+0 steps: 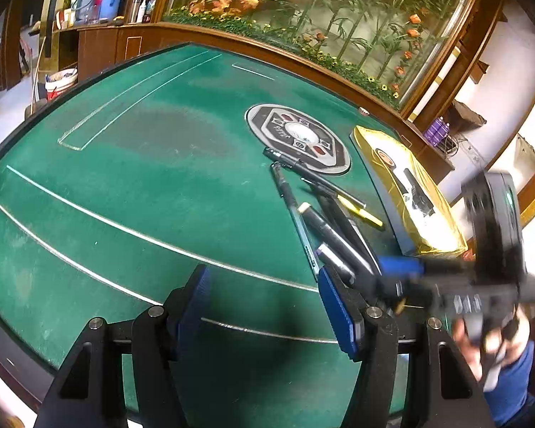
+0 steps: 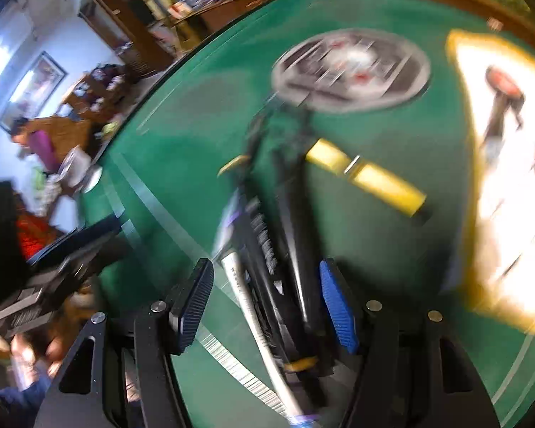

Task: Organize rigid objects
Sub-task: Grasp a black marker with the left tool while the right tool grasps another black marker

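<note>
1. So the task's stuff is that loose heap of dark plastic pens and markers [image 1: 324, 214] lying on the green felt counter [image 1: 142, 196], right of centre, fanned out from near the round grey-and-black control disc [image 1: 297, 137] down toward the near edge; one pen with a bright yellow barrel [image 2: 367, 174] sticks out sideways to the right, so the pile is crossed rather than lined up; my guess is they need gathering into one neat bunch.

2. The right tool [image 2: 267, 303] hangs right over the near end of that heap, fingers apart with several pen barrels sitting between the blue pads; the picture is smeared, so I can't say the pads press on anything; looks to me like it's straddling the bundle to scoop or pinch it.

3. The left tool [image 1: 264, 303] sits just left of the pile, fingers apart, nothing but bare felt between them; probably parked there to keep clear or to stop pens rolling off.

4. A shiny gold flat box [image 1: 410, 192] lies just right of the pens, near the counter's right edge; maybe that's where they end up, can't tell.

5. Surface: green felt with thin white lines and a dark rim; room behind has a wooden planter wall with orange fake flowers [image 1: 303, 10] and cluttered wooden shelves [image 1: 100, 3] at far left.
</note>
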The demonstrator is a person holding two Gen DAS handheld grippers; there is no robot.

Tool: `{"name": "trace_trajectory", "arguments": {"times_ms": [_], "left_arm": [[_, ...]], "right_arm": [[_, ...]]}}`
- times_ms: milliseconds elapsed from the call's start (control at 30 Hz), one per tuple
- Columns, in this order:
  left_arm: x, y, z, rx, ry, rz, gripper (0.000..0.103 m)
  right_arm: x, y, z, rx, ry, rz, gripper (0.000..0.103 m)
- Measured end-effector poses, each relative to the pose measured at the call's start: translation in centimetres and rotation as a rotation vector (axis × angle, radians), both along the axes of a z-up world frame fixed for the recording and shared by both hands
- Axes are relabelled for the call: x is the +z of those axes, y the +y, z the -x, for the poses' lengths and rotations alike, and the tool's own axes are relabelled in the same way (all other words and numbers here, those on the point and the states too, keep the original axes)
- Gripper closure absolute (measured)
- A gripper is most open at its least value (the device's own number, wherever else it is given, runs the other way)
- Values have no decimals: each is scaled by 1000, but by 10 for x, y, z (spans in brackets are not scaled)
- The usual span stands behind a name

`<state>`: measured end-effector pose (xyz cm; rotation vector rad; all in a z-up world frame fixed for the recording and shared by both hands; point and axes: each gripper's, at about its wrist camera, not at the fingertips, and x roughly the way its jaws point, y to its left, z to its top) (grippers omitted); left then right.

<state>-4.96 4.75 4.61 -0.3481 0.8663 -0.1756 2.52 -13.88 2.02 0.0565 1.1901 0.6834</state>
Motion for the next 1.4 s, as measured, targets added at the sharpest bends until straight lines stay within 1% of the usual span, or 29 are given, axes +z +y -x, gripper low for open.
{"name": "trace_trajectory", "arguments": {"times_ms": [100,200,233,267,300,333,433,500,533,600,633,667,733,800,867,933,967,1000,1033,1067,1133,1167,1200,1300,1333,1367,1400], "left_arm": [[-4,1,4,-7,13,2,37],[-9,-2,8,-33,42,23,37],[-10,-5,10,-45,48,26,37],[-11,-7,12,-55,52,21,37],[-10,-11,14,-66,56,9,37],[-9,-14,16,-67,57,0,37],[-4,-19,22,-56,51,-41,37],[-2,-18,24,-41,49,-63,37],[-2,-16,24,-36,52,-65,37],[-3,-12,24,-26,65,-62,37],[-4,-11,24,-25,74,-60,37],[-6,-12,24,-27,83,-61,37],[-7,-19,23,-39,92,-72,37],[-6,-30,21,-65,98,-84,37],[-3,-44,20,-98,94,-104,37],[-2,-61,19,-133,85,-149,37],[-2,-68,18,-145,86,-176,39],[-3,-75,17,-149,93,-206,49],[-6,-81,14,-146,109,-237,64],[-9,-85,12,-150,124,-250,69],[-15,-89,8,-165,140,-230,74],[-18,-91,5,-162,146,-240,77],[-21,-93,3,-155,156,-262,80],[-24,-100,-2,-138,131,-319,83],[-24,-102,-3,-128,125,-340,87],[-24,-103,-4,-116,122,-356,88],[-24,-103,-5,-106,119,-353,88]], "right_arm": [[4,0,16,28,-14,-11,42],[16,-11,13,-10,-79,12,42],[18,-13,10,-31,-95,27,44],[18,-16,8,-43,-98,33,52],[16,-19,7,-45,-88,24,56],[12,-19,5,-42,-77,19,59],[5,-13,5,-49,-95,62,66],[6,-13,6,-49,-140,133,68],[4,-13,7,-49,-171,173,70],[1,-13,12,-35,-218,224,79],[0,-12,13,-18,-240,251,86],[0,-11,14,-6,-265,278,89],[0,-14,11,0,-265,263,89],[2,-22,7,-21,-278,239,89],[6,-30,4,-36,-277,176,89],[6,-37,2,-47,-275,116,89],[6,-39,2,-50,-272,95,89],[5,-41,1,-50,-264,79,89],[5,-41,0,-49,-259,69,89],[6,-43,0,-47,-254,54,89],[7,-43,2,-40,-255,40,89],[8,-43,4,-37,-253,28,89],[9,-43,5,-31,-253,19,89],[11,-41,7,-20,-253,0,89],[11,-40,7,-21,-249,-3,89],[10,-40,8,-19,-247,-3,89],[10,-39,8,-20,-245,-5,89]]}}
